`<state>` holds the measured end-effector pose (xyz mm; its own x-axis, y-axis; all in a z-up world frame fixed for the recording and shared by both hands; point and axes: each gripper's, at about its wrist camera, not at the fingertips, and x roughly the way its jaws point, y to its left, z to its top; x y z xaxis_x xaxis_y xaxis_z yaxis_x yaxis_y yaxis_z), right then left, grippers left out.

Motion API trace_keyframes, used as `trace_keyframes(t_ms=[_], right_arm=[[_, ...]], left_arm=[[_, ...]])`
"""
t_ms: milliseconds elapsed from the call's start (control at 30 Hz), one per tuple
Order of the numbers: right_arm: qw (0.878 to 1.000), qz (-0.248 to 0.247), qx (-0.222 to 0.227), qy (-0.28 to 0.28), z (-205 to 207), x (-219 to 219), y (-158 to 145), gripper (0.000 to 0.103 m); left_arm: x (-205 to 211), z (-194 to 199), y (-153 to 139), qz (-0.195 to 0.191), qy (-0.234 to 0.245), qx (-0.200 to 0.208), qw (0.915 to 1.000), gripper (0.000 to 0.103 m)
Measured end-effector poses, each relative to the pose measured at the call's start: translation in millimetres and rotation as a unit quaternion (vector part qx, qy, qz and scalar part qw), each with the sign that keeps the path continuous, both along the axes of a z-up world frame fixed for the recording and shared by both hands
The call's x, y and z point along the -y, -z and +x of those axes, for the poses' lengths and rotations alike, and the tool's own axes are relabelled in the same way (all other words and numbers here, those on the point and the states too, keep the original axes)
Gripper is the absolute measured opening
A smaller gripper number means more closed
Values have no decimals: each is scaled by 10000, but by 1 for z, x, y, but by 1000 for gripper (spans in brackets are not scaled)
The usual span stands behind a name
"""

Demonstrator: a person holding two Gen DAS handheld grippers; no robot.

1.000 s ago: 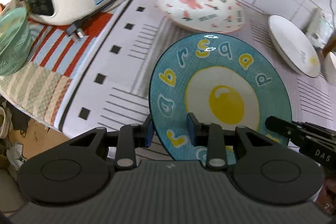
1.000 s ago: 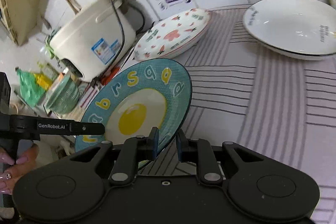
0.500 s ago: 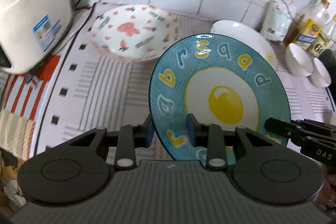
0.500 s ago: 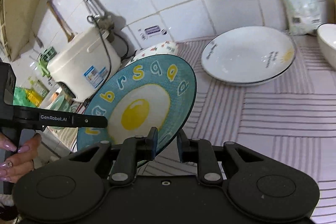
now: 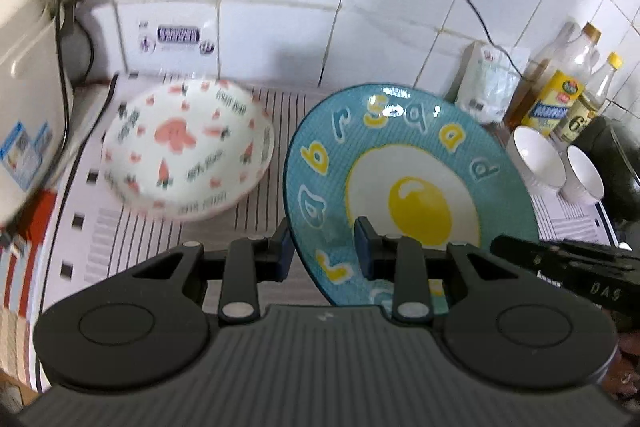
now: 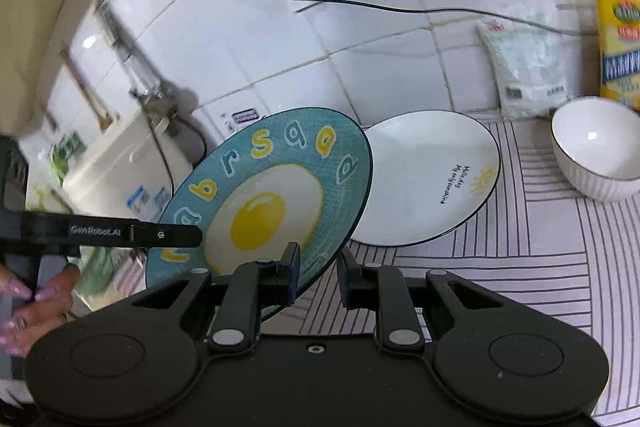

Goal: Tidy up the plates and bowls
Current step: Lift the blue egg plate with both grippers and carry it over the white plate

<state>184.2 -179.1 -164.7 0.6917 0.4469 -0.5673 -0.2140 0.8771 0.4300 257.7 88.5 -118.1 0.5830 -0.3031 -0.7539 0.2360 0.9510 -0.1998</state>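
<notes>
Two grippers share one load: the left gripper and the right gripper each have their fingers nearly closed, pinching the near rim of the blue fried-egg plate, which hangs tilted in the air above the striped mat on the bench, clear of everything below. Beneath and beyond it, toward the tiled wall along the back edge of the bench, sit the pink-patterned plate on the left and the white sun plate to the right, with two small white bowls near the right back corner beside the oil bottles. The step in hand looks like carrying the blue plate over to stack it on one of the resting plates. To do it well, both hands should travel together so that neither grip twists the rim, level the plate before it comes down, centre it over the chosen plate, lower it until it rests, and only then let the fingers go.
</notes>
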Motion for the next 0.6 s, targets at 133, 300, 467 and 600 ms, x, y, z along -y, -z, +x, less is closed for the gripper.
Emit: trace_keyframes(t_ms=[133,300,467,600], right_arm=[[10000,7,-56,47,13,3,4,25],[9997,95,-120,194,29,16,12,25],[9989,-6,-151,450,45,30,16,25],[9975,-100,-205,663,57,42,20,25]], left_arm=[[11,16,0,69,31,47,10000,30],[25,45,16,88,96,-145,9998,30],[41,72,46,-33,144,-490,9987,30],[52,87,64,-145,194,-758,9968,30]])
